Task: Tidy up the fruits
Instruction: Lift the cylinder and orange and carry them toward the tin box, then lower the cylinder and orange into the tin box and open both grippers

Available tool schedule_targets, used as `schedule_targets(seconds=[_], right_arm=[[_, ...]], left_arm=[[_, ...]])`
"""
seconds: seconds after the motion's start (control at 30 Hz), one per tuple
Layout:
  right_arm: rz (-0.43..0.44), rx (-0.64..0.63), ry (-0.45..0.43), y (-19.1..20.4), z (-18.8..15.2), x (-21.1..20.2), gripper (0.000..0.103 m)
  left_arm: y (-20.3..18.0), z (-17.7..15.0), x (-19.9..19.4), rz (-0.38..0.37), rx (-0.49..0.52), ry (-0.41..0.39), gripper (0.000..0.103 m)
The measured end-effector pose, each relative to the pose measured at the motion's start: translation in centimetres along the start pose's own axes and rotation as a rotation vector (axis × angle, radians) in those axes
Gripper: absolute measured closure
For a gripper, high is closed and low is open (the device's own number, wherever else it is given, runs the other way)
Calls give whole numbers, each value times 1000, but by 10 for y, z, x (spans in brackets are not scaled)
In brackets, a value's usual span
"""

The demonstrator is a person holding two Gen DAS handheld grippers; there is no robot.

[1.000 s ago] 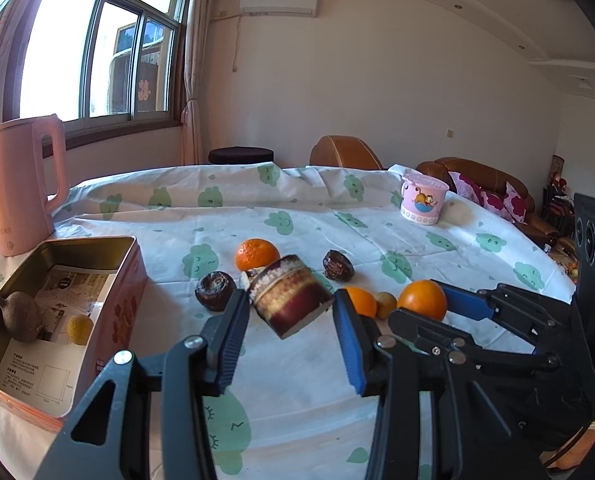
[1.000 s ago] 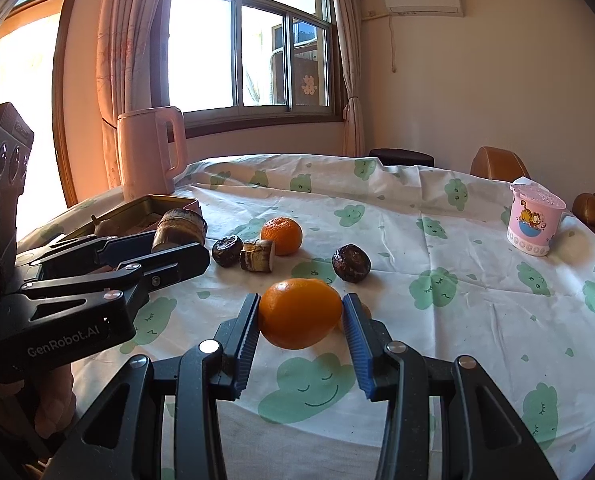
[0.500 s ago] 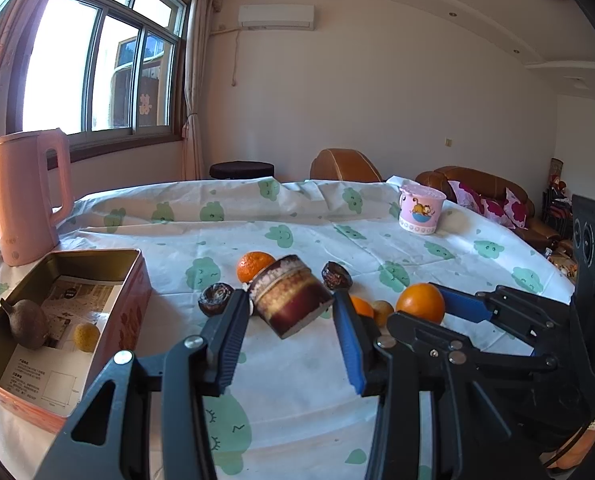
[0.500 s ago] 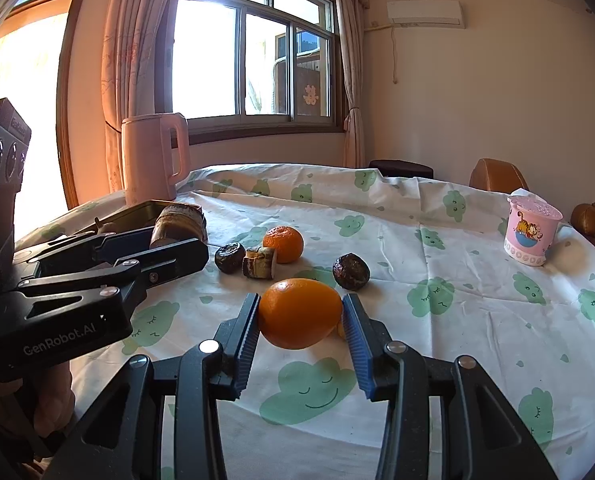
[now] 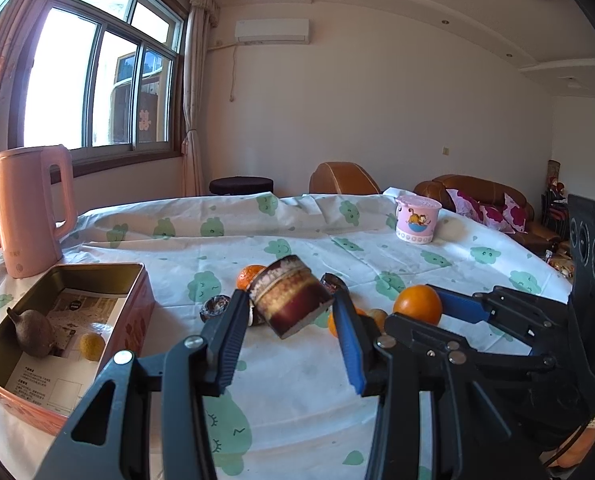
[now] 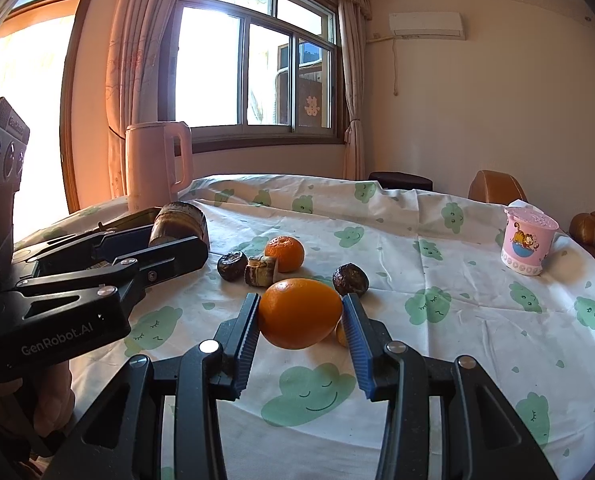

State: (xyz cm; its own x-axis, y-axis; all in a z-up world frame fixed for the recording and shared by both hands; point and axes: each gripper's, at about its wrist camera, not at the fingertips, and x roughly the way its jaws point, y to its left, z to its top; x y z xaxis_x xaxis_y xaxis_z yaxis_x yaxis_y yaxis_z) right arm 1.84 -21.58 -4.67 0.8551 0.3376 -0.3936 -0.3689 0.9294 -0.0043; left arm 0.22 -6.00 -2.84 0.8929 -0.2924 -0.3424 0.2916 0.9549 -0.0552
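My left gripper (image 5: 291, 320) is shut on a brown sugarcane chunk (image 5: 291, 302) and holds it tilted above the table; it also shows in the right wrist view (image 6: 179, 228). My right gripper (image 6: 299, 320) is shut on a large orange (image 6: 299, 314), also seen in the left wrist view (image 5: 417, 305). On the cloth lie a mandarin (image 6: 284, 254), two dark round fruits (image 6: 231, 265) (image 6: 350, 279) and a second cane piece (image 6: 260, 272). An open tin box (image 5: 135, 312) at left holds a brown root (image 5: 33, 332) and a small yellow fruit (image 5: 91, 346).
A pink kettle (image 5: 31, 208) stands behind the tin box. A pink cartoon cup (image 5: 416, 224) stands at the far right of the table. A small yellow fruit (image 5: 377, 314) and another orange fruit lie behind my left fingers. Chairs and a sofa stand beyond the table.
Both grippers have risen with their loads held. The table objects sit lower and farther in both views. The fruits on the cloth have not moved.
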Motion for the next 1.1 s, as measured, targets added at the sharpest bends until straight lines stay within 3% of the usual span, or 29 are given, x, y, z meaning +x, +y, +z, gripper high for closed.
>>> schedule_targets(seconds=[0.8,1.1], right_arm=[[2,-26,-98,3,-2,-15,59],[18,18,-60,-4,5,-11,59]], left_arm=[[-5,-1,-17,21,27,-100,58],[6,6,-29,47,-7,-84,58]])
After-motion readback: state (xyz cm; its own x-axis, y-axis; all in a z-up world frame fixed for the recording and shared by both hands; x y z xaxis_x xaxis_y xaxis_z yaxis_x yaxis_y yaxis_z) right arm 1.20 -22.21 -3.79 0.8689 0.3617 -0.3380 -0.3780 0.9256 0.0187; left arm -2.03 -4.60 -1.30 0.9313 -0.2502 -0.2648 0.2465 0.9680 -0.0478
